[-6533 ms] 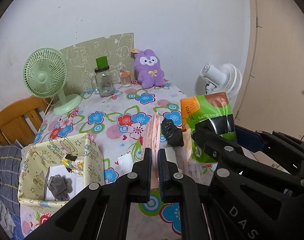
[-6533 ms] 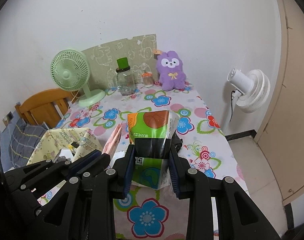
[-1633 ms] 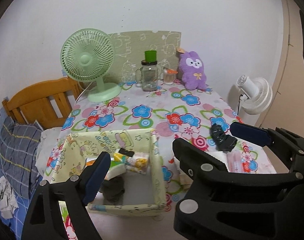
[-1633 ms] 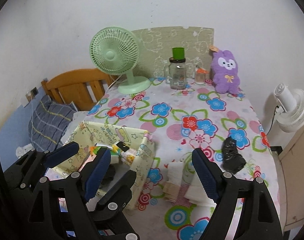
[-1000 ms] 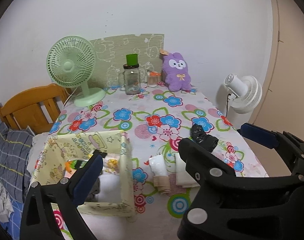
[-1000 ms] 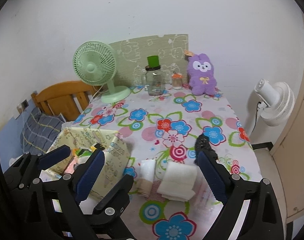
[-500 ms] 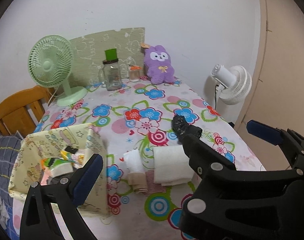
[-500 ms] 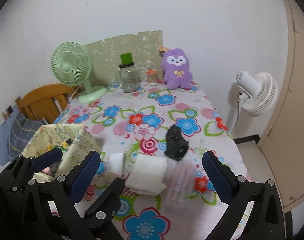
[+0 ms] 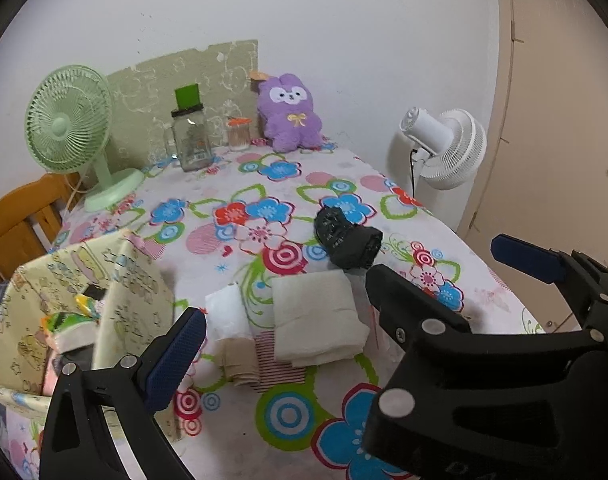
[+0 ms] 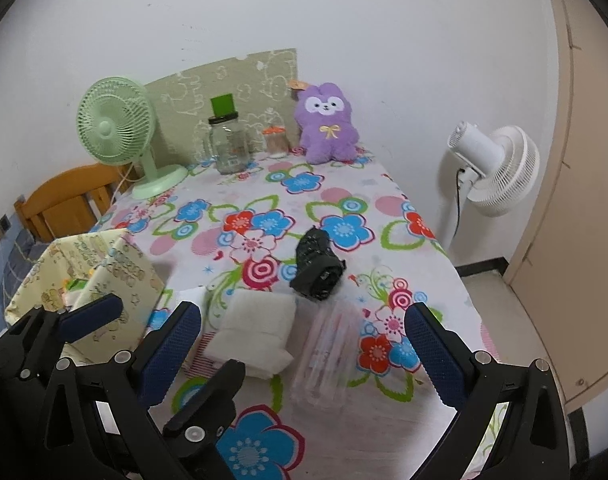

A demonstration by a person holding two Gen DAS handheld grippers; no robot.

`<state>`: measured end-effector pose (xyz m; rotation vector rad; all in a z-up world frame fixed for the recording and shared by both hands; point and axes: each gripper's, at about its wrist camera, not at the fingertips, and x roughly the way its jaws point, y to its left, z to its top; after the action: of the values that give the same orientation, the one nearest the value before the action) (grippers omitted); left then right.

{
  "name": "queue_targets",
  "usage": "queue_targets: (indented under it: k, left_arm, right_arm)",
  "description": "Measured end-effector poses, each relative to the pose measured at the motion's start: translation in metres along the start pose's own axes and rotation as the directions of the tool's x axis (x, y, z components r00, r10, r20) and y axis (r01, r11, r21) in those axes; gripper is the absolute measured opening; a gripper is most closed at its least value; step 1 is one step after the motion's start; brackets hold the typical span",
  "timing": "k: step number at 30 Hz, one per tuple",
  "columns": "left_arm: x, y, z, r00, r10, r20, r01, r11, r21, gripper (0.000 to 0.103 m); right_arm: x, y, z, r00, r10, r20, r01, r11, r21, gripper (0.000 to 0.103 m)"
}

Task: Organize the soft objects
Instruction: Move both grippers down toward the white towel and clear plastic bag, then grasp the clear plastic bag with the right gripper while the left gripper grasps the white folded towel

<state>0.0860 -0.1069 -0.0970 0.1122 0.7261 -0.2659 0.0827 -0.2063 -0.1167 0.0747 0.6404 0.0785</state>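
Observation:
A folded white cloth [image 9: 316,320] [image 10: 255,332] lies on the flowered table, with a small white roll [image 9: 227,316] and beige and striped cloths [image 9: 259,364] at its left. Behind it sits a rolled black cloth [image 9: 348,240] [image 10: 318,268]. A clear flat pack [image 10: 328,352] lies to the right of the white cloth. My left gripper [image 9: 304,320] is open above the white cloth, its right finger hidden by the right gripper. My right gripper [image 10: 304,312] hangs wide open over the pack, holding nothing. The yellow fabric box [image 9: 135,280] [image 10: 115,268] stands at the left.
A purple plush [image 9: 289,112], a glass jar [image 9: 189,140] and a green fan [image 9: 69,120] stand along the back wall. A wooden chair [image 9: 15,224] is at the left. A white floor fan [image 9: 448,148] and a door are beyond the table's right edge.
Both grippers swung right, away from the yellow box, and sank toward the cloths. The green packet that the right gripper held earlier is no longer between its fingers.

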Motion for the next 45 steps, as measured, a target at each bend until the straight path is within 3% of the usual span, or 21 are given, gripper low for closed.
queue_targets:
  k: [7,14,25,31,37,45]
  left_arm:
    - [0.021,0.000,-0.004,0.998,-0.008,-0.057,0.007,1.000,-0.011,0.103]
    - [0.041,0.001,-0.006,0.994,-0.008,-0.107,0.006,1.000,-0.018,0.102]
    - [0.064,-0.001,-0.004,0.986,0.014,-0.165,-0.011,1.000,0.017,0.102]
    - [0.082,-0.004,-0.009,0.971,0.019,-0.239,-0.012,0.999,0.032,0.100]
    - [0.086,-0.008,-0.009,0.971,0.016,-0.240,-0.006,0.999,0.042,0.098]
    - [0.093,-0.004,-0.002,0.974,0.010,-0.226,-0.007,1.000,0.016,0.097]
  right_arm:
    - [0.018,-0.008,-0.007,0.999,-0.023,-0.042,0.024,1.000,0.003,0.102]
    - [0.039,-0.016,-0.009,0.994,-0.064,-0.087,0.066,0.998,0.015,0.090]
    - [0.076,-0.028,-0.016,0.979,-0.033,-0.200,0.050,0.995,0.080,0.078]
    - [0.094,-0.026,-0.022,0.961,0.000,-0.275,0.024,0.996,0.081,0.060]
    - [0.097,-0.026,-0.024,0.956,0.001,-0.293,0.019,0.998,0.062,0.040]
    - [0.090,-0.040,-0.019,0.962,-0.019,-0.272,0.041,0.996,0.075,0.032]
